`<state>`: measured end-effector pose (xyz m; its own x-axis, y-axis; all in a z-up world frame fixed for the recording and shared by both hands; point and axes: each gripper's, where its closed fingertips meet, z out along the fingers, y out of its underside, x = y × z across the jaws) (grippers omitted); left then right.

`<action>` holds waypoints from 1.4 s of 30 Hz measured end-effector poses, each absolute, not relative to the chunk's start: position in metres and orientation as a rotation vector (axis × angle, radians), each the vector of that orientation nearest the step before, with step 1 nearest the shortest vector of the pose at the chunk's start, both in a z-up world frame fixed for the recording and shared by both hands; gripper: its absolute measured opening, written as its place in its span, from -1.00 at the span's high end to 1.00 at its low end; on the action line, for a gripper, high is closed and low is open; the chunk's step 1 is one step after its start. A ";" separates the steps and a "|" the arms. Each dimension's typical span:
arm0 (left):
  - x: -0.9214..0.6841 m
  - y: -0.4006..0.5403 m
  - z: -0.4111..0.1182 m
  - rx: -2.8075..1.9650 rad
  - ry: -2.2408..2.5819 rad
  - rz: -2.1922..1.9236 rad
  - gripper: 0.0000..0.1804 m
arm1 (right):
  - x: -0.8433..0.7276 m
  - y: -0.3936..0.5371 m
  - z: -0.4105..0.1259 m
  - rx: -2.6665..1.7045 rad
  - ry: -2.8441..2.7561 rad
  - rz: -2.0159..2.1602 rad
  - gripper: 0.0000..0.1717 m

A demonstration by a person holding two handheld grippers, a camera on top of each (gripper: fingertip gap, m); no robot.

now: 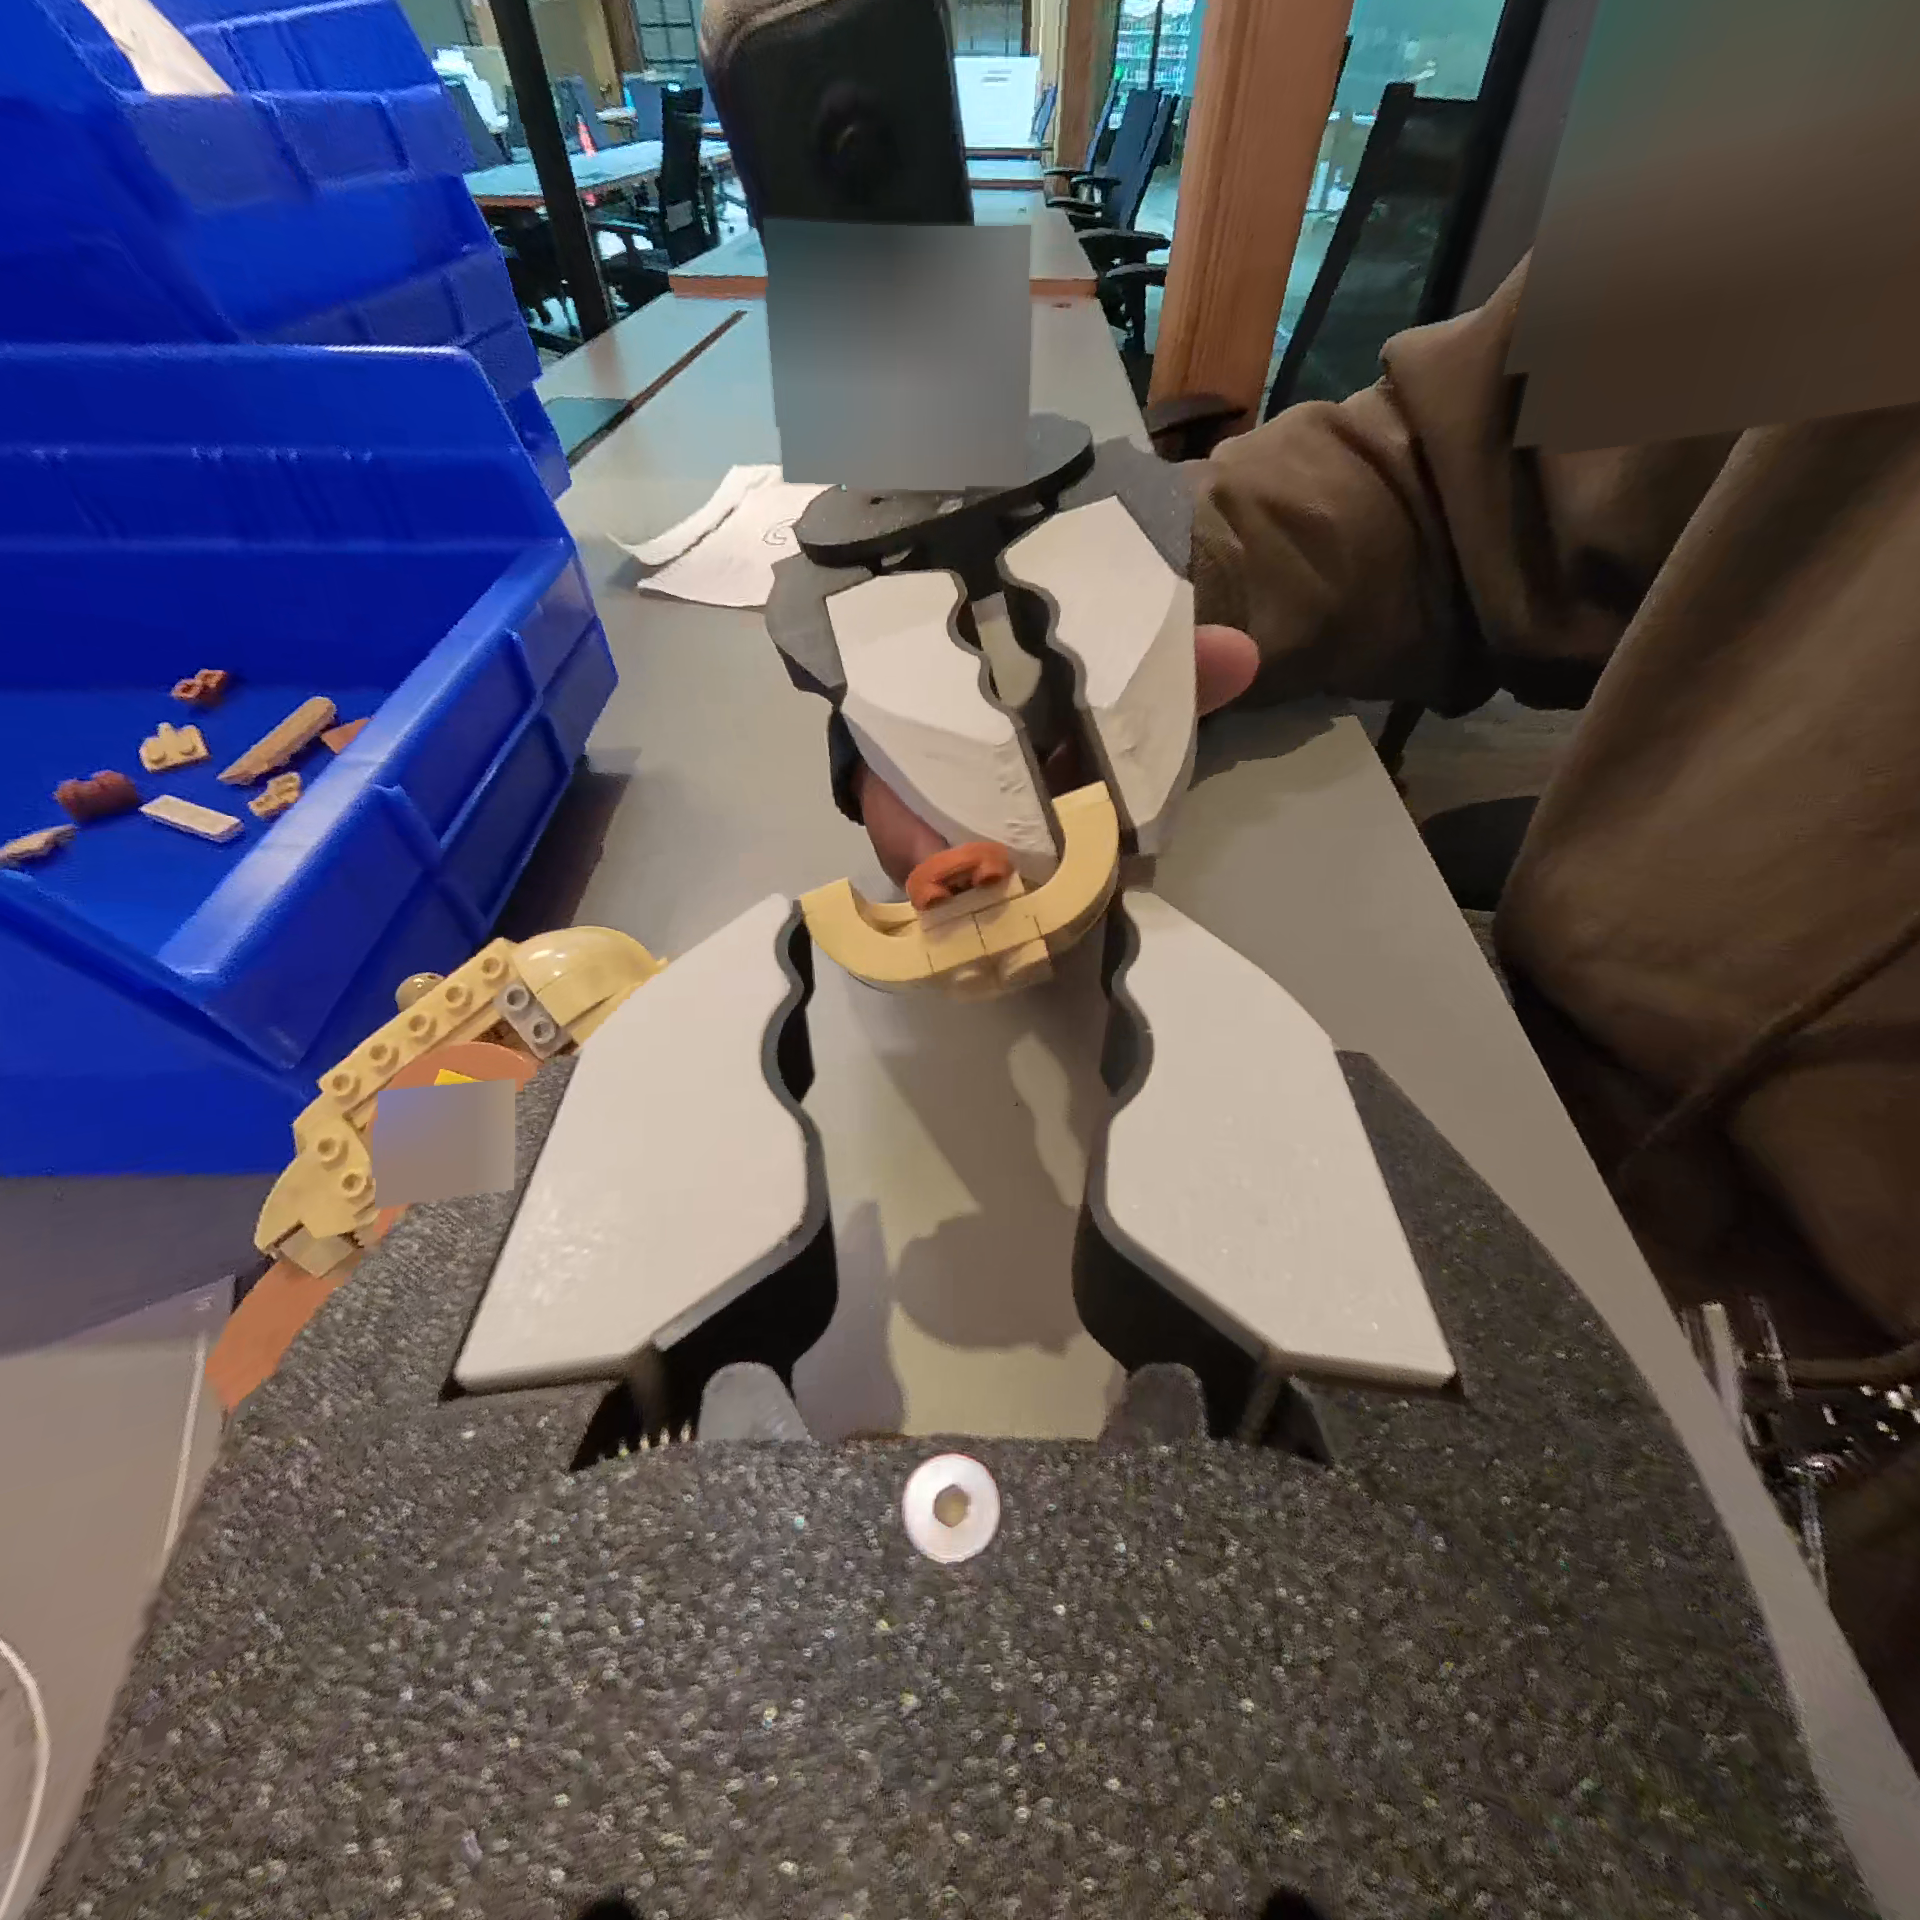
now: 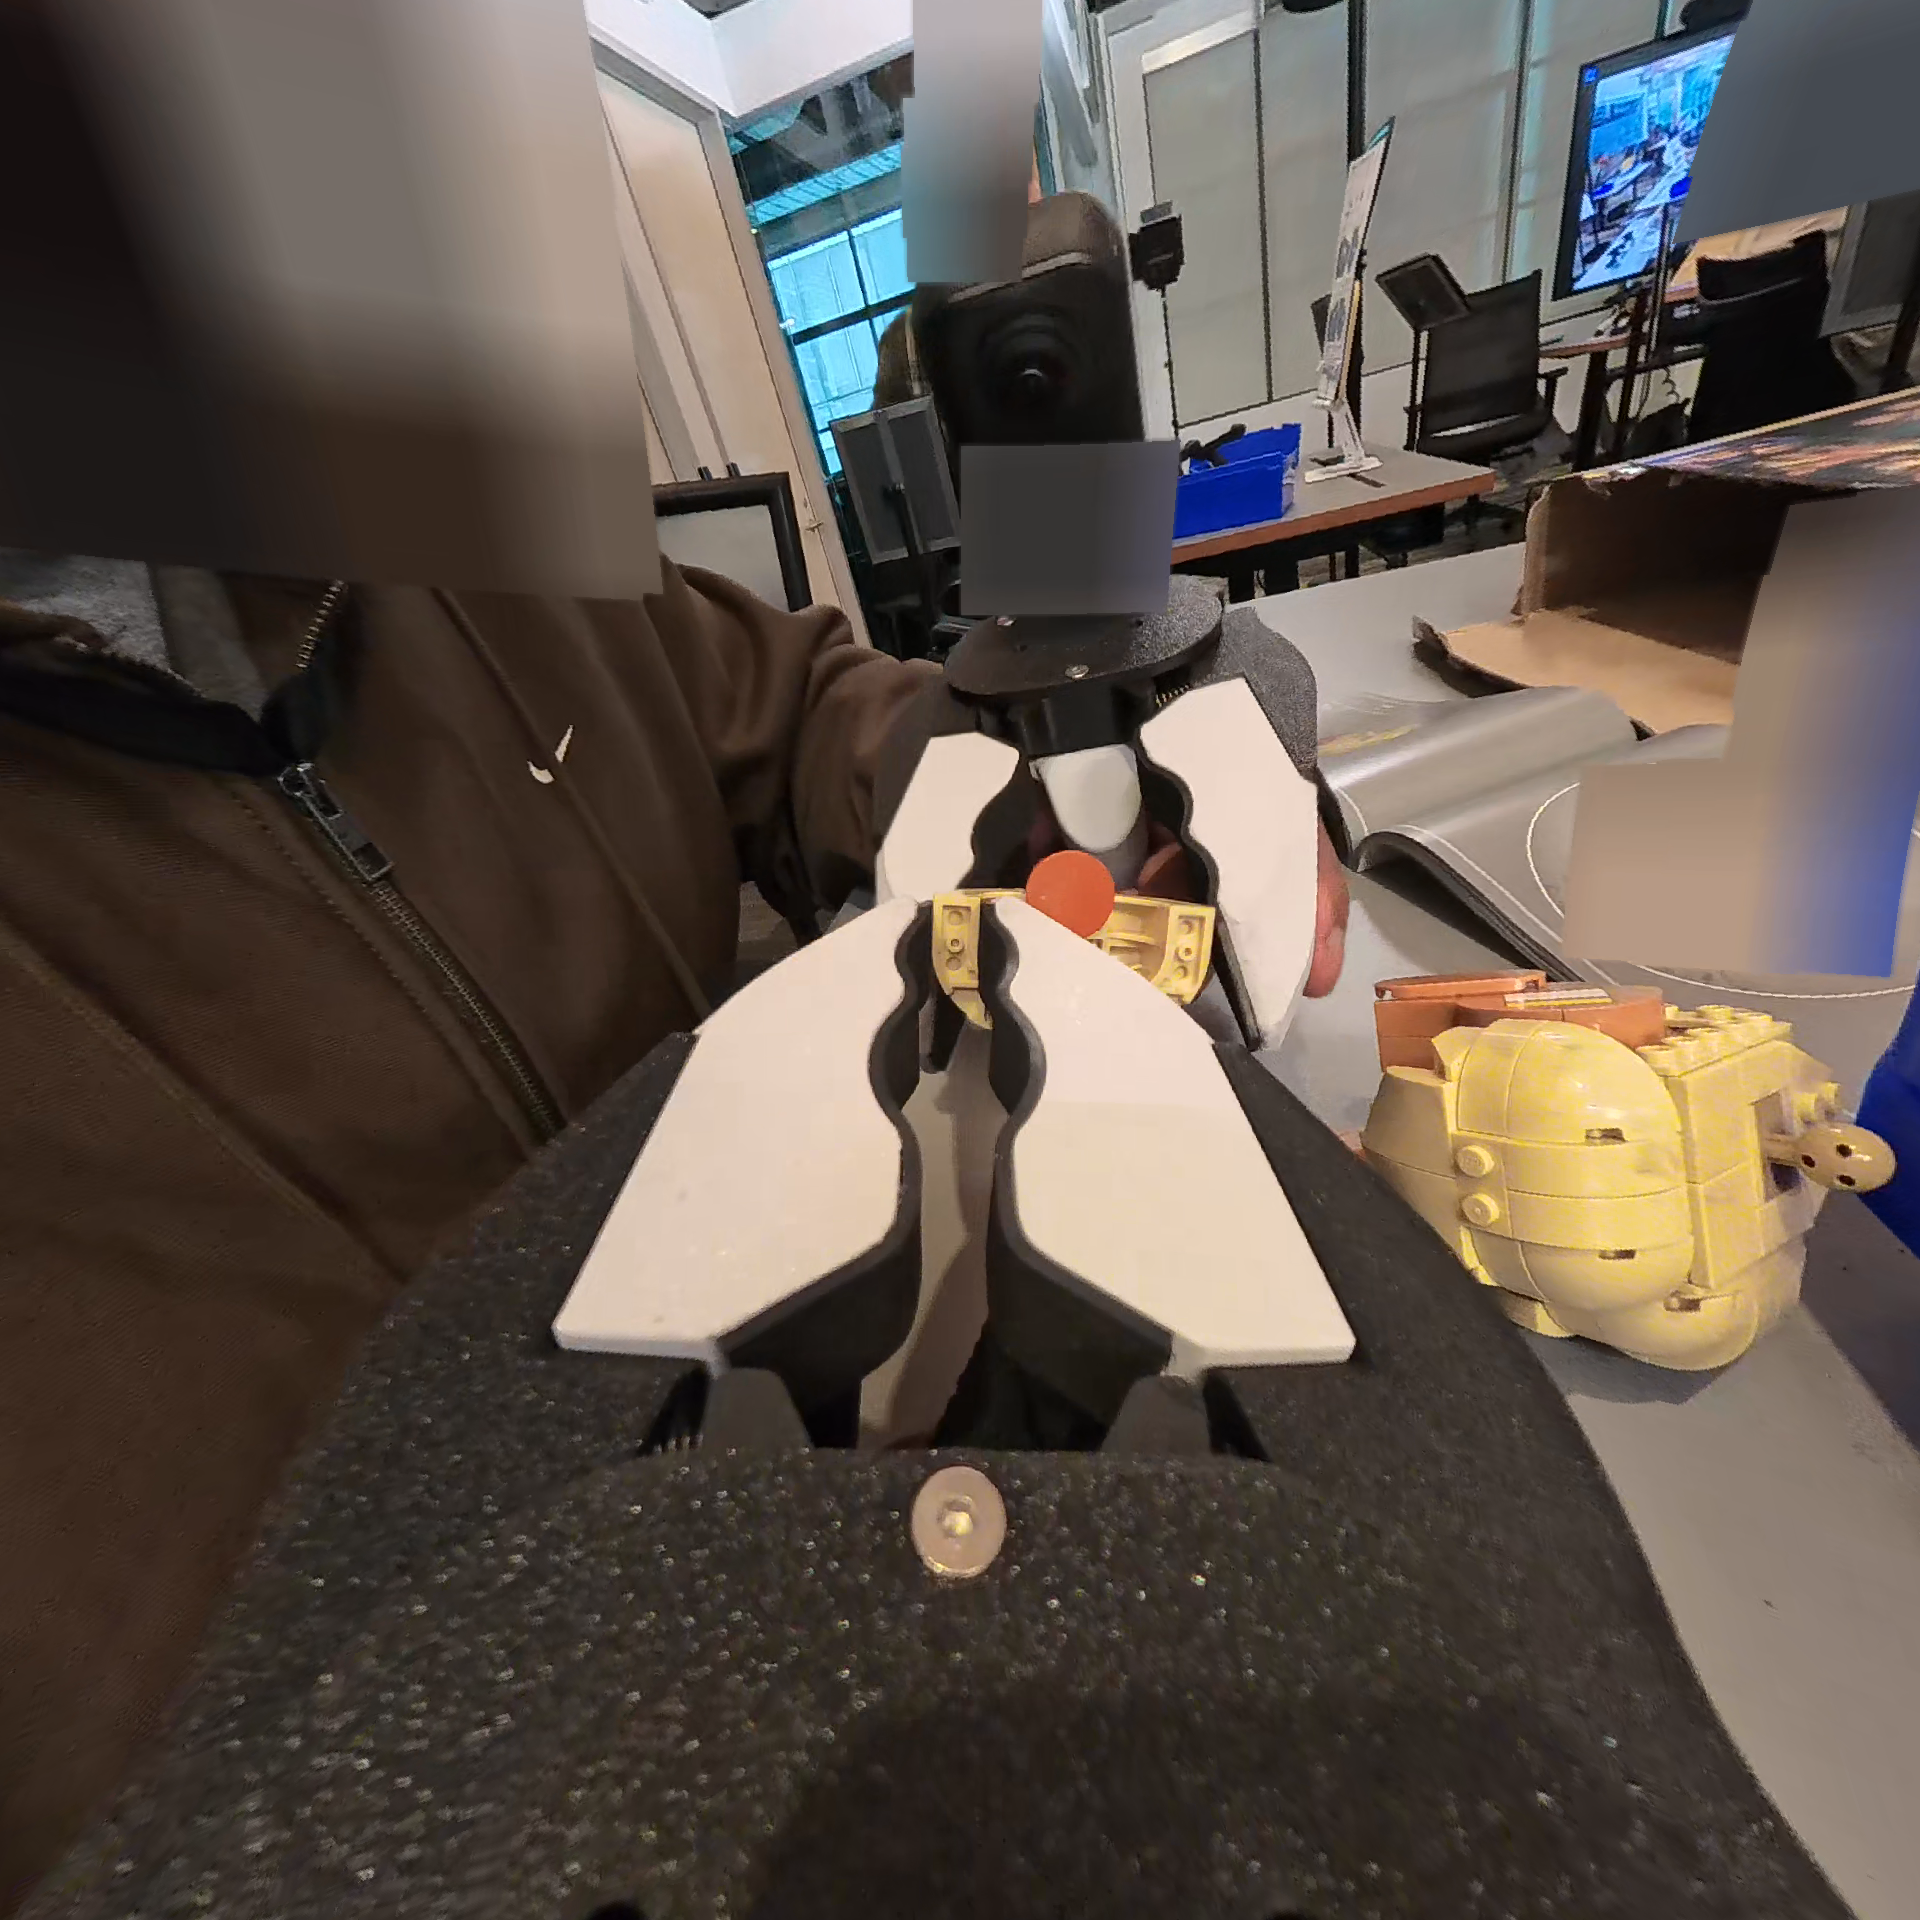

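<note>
Tan bricks form a curved assembly (image 1: 971, 930) topped by a reddish-brown round piece (image 1: 956, 871), held above the grey table (image 1: 707, 727). The right gripper (image 2: 961, 914) pinches one end of it; the left gripper (image 1: 951, 935) stands wide open around the other end, its pads clear of the piece.

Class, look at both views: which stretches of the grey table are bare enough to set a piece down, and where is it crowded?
Bare: the table between the blue bin and the two grippers, up to the white paper. Also bare: the strip below the tan brick model. Crowded: where the right gripper holds the tan curved piece, near the booklet.
</note>
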<state>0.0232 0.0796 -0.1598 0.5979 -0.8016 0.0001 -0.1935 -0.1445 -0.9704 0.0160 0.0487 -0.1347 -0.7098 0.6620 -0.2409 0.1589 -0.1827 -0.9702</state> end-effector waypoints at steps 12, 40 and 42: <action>-0.003 0.092 -0.183 -1.806 0.913 -0.371 0.51 | 0.005 0.072 -0.158 -1.160 -1.788 1.745 0.80; -0.013 0.094 -0.202 -1.794 1.148 0.067 0.51 | -0.006 0.081 -0.182 -1.371 -1.817 1.437 0.93; -0.006 0.088 -0.192 -1.739 1.143 -0.082 0.49 | -0.001 0.075 -0.171 -1.329 -1.806 1.578 0.94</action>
<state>-0.0064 0.0880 -0.1923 0.5488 -0.7170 -0.4297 -0.6487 -0.0411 -0.7599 -0.0010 0.0750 -0.1706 -0.4701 0.8372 -0.2795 0.3895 -0.0874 -0.9169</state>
